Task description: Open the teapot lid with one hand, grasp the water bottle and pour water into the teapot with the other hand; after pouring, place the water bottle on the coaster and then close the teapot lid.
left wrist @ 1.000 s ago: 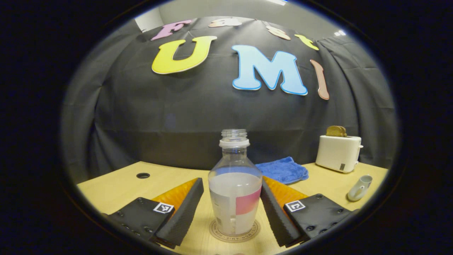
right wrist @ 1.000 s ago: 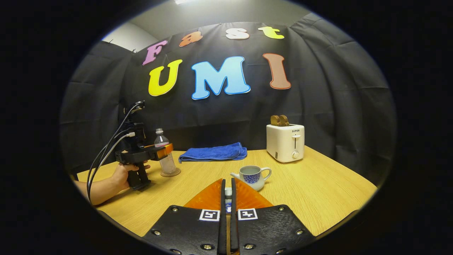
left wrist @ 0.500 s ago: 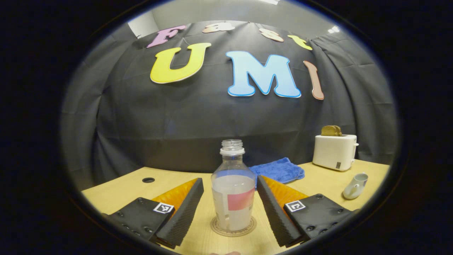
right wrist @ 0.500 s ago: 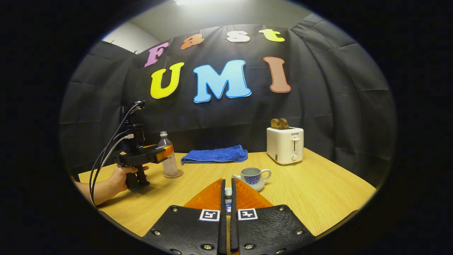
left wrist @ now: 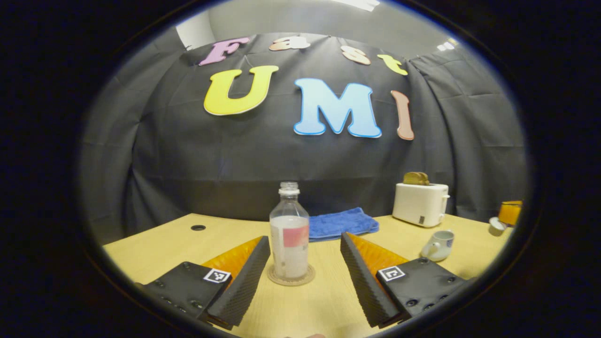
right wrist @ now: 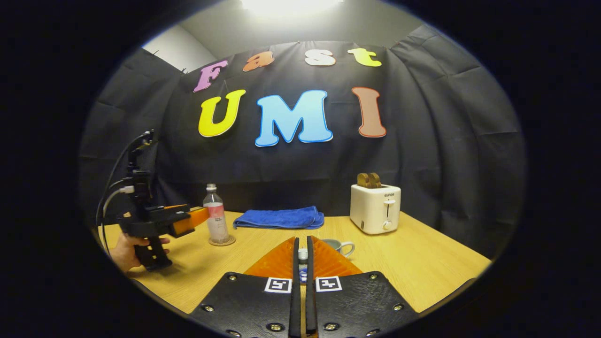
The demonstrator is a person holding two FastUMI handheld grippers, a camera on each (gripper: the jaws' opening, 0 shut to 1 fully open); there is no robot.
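Water bottle [left wrist: 289,234] upright on coaster [left wrist: 291,277]

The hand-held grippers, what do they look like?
Each hand-held gripper has two wedge-shaped fingers with ridged pads, black plates with screws, and small square black-and-white markers. The left one, seen from afar, has a pistol grip and looping cables.

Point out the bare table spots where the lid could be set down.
Bare wood lies between the bottle on its coaster and the teapot, and right of the toaster. The back edge is crowded by the blue towel.
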